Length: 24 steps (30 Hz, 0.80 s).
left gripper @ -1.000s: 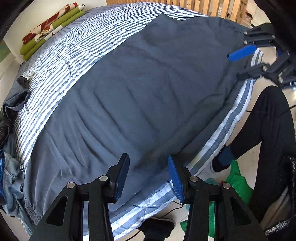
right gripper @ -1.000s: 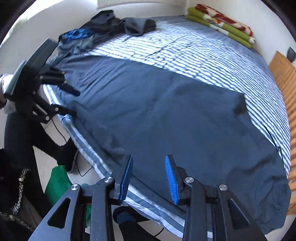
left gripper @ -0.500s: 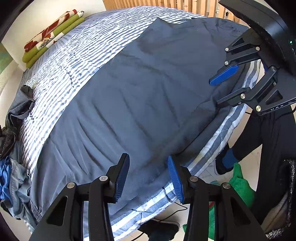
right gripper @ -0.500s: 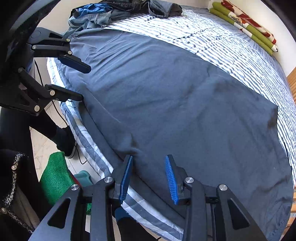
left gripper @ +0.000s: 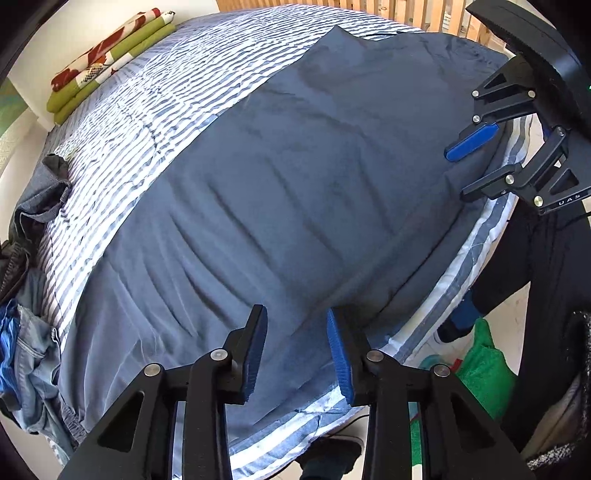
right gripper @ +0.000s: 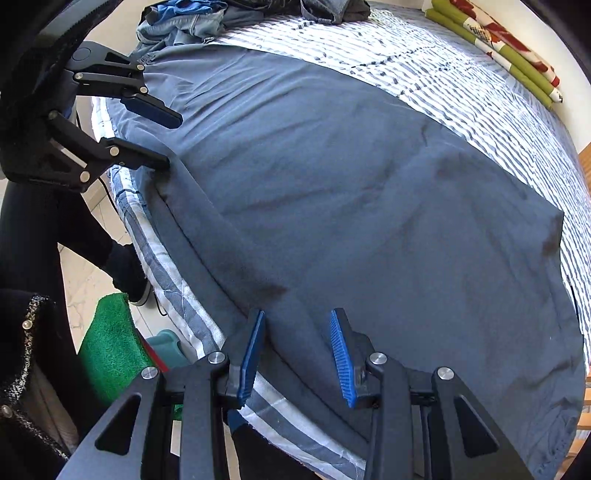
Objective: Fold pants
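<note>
Dark blue pants lie spread flat along the near side of a striped bed, their near edge hanging slightly over it. My left gripper is open, its fingers straddling the near edge of the cloth without closing on it. My right gripper is open too, low over the near edge farther along. Each gripper shows in the other's view: the right gripper at the upper right, the left gripper at the upper left, both open at the cloth's edge.
The striped bedding extends beyond the pants. A pile of other clothes lies at one end, a folded green and red blanket by the wall. A person's dark legs and a green towel are beside the bed.
Both grippers have come down and in toward the near edge of the pants and closer to each other. Both stay open; the pants have not moved.
</note>
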Motion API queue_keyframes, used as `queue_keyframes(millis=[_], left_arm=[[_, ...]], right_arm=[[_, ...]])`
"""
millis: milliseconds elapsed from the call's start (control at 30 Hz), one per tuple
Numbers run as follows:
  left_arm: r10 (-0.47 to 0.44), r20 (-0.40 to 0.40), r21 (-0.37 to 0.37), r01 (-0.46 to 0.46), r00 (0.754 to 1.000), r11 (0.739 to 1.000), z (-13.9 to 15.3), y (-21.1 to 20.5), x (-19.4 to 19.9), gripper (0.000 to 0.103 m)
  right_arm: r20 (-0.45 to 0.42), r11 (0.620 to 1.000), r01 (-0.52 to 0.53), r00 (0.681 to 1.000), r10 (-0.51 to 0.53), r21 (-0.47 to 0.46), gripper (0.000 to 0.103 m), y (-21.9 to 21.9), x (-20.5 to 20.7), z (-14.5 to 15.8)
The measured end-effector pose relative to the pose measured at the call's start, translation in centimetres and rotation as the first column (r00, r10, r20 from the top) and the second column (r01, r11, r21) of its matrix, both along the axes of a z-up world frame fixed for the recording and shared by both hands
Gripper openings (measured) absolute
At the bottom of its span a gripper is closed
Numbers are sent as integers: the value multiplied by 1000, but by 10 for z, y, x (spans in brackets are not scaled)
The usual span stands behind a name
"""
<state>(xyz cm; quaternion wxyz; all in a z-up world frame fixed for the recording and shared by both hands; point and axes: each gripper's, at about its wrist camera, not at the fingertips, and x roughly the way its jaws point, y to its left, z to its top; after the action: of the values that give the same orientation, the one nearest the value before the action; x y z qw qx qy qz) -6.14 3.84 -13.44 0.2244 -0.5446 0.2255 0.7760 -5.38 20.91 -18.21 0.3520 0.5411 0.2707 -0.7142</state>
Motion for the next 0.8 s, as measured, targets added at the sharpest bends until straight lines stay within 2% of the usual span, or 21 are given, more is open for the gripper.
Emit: queue_keyframes(millis=[367, 467, 500, 533, 667, 800], left_arm=[[-7, 38, -15, 7, 999, 1000, -10, 1, -5, 34], [-18, 58, -17, 19, 998, 1000, -15, 3, -8, 18], [-25, 66, -14, 26, 998, 1000, -16, 4, -8, 6], [-30, 69, -10, 31, 997, 999, -15, 5, -7, 0], [-45, 71, 29, 43, 996, 999, -6, 5, -2, 0], [-48, 75, 61, 43, 996, 997, 6, 3, 4, 0]], right_arm=[[-7, 1000, -18, 1000, 18, 1, 33, 3, 5, 4], [-4, 1000, -20, 1000, 20, 5, 33, 0, 3, -1], [-1, 1000, -17, 1000, 17, 10, 33, -1, 3, -3], [5, 1000, -14, 1000, 14, 15, 30, -3, 2, -4], [41, 1000, -21, 999, 21, 2, 4, -4, 1, -3], [39, 999, -10, 999, 12, -41, 1, 2, 4, 12]])
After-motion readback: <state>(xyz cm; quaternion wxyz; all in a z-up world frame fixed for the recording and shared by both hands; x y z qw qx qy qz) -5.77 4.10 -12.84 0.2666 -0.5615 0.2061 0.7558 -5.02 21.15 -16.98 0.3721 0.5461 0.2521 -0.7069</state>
